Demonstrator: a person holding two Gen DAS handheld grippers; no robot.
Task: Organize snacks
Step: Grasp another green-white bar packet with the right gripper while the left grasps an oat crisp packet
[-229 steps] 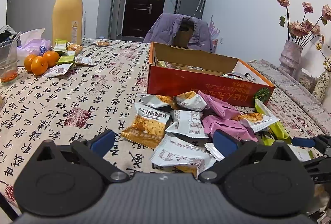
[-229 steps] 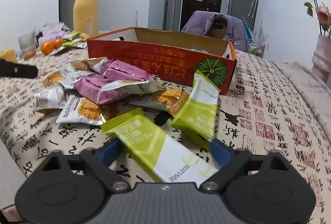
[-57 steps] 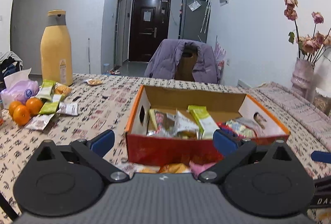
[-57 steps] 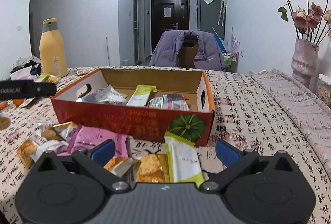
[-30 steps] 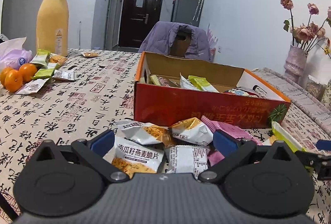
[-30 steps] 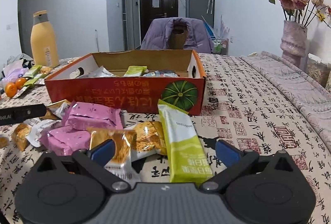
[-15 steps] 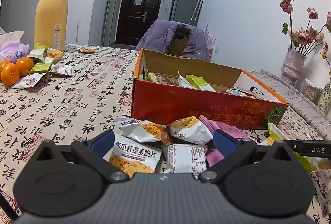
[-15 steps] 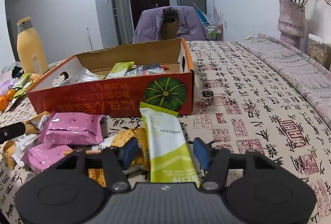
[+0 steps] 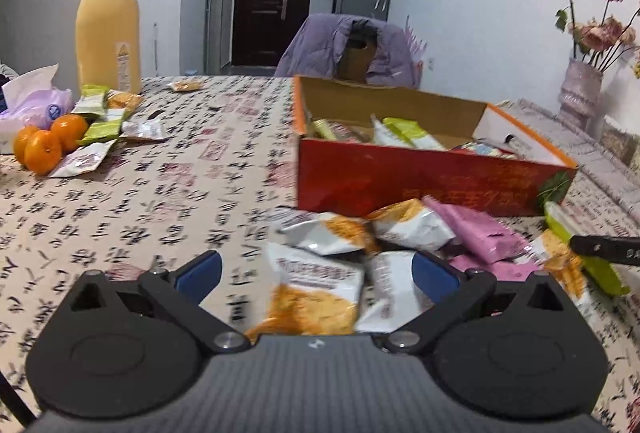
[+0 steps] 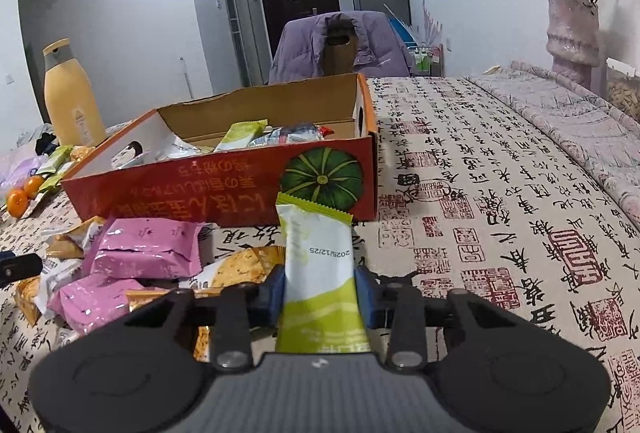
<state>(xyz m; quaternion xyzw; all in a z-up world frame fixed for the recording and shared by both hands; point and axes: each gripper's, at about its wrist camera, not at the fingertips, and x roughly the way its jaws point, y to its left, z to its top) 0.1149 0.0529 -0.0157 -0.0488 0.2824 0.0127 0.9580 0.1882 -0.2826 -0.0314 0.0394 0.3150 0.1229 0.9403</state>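
- My right gripper (image 10: pixel 320 291) has just closed: half a second ago its blue pads stood apart on either side of the long green-and-white snack bar packet (image 10: pixel 318 265); now they are clamped on its sides, low in the centre of the right wrist view.
- I judge this as the grasp done, so the packet is ready to be lifted into the open red-and-orange cardboard box (image 10: pixel 224 193), which sits just beyond the packet's far tip, mid-frame.
- My left gripper (image 9: pixel 314 273) is spread wide and holds nothing; the left view has slid closer to the pile and is motion-blurred, with an orange-and-white cracker packet (image 9: pixel 310 293) lying between its pads at lower centre.
- The box already holds several packets, a green one among them.
- Loose snacks lie on the desk (image 10: pixel 500 193) in front of the box: two pink foil packets (image 10: pixel 146 253) at lower left of the right view and white-and-orange ones beside them.
- What stands in the way: the box's near wall rises directly ahead of the held packet, so I must carry it over the rim.
- Farther off, at the left of the left view, are a tall yellow bottle (image 9: pixel 108 21), oranges (image 9: pixel 48 141) and more green packets, well apart from the box.
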